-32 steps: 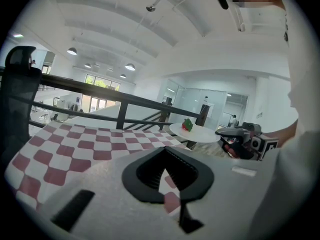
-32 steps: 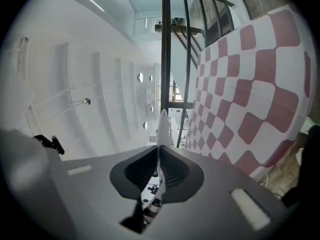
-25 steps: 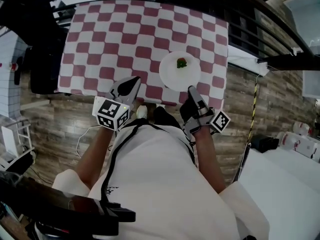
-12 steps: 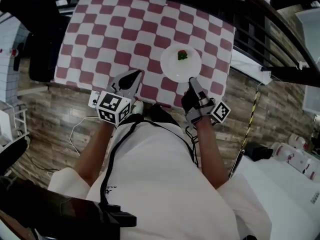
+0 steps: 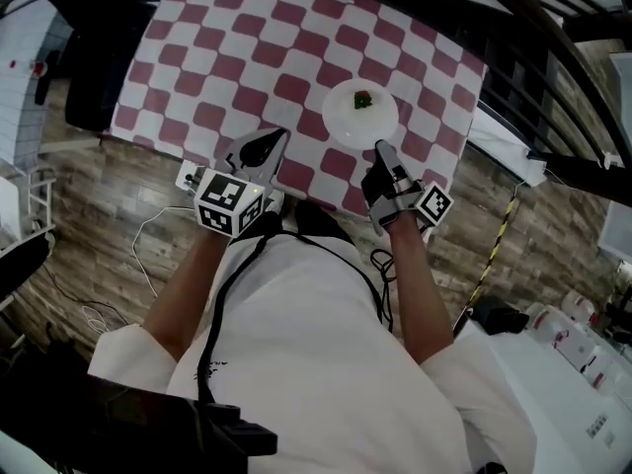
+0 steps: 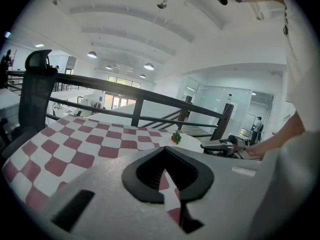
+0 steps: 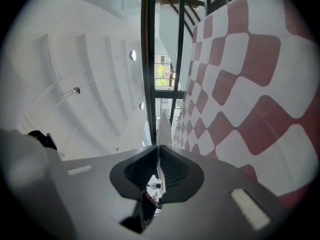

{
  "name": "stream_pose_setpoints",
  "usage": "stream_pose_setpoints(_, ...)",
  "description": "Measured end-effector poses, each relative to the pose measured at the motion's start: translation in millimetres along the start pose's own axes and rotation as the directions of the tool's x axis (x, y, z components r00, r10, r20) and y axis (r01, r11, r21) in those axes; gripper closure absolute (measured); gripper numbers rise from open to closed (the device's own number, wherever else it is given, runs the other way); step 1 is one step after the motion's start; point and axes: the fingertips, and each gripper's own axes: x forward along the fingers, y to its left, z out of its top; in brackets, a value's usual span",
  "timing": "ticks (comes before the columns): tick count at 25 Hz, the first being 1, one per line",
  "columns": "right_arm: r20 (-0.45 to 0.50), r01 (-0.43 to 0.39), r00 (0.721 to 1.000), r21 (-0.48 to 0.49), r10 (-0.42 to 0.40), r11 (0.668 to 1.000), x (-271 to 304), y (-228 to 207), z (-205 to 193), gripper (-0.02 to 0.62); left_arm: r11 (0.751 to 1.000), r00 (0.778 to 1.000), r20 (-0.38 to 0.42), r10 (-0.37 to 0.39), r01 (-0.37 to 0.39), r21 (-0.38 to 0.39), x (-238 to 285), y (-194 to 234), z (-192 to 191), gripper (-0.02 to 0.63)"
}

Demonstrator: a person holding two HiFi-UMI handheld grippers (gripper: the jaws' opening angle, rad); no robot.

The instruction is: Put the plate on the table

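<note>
The white plate [image 5: 360, 117] seems down on the checked table [image 5: 227, 57], its near rim pinched by the right gripper [image 5: 381, 148], release probably pending; the left gripper [image 5: 272, 141] is closed, empty.

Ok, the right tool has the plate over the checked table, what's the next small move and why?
Probably open the right tool and let go. It is shut on the near rim of the white plate, which looks set down on the checked table, inside its edge. If it isn't fully down, lower first.

White plate [image 5: 348, 124] bearing garnish [image 5: 363, 99] over checkered table [image 5: 247, 47].
</note>
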Motion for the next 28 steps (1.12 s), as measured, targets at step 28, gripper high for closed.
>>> stream_pose_setpoints(28,-0.137,0.109,0.985,0.006,-0.107,0.994,52.3,-102.5,27.9,0.571,0.991,0.990,-0.071,0.118,-0.121,-0.047,1.8,13.6,-32.8,0.598)
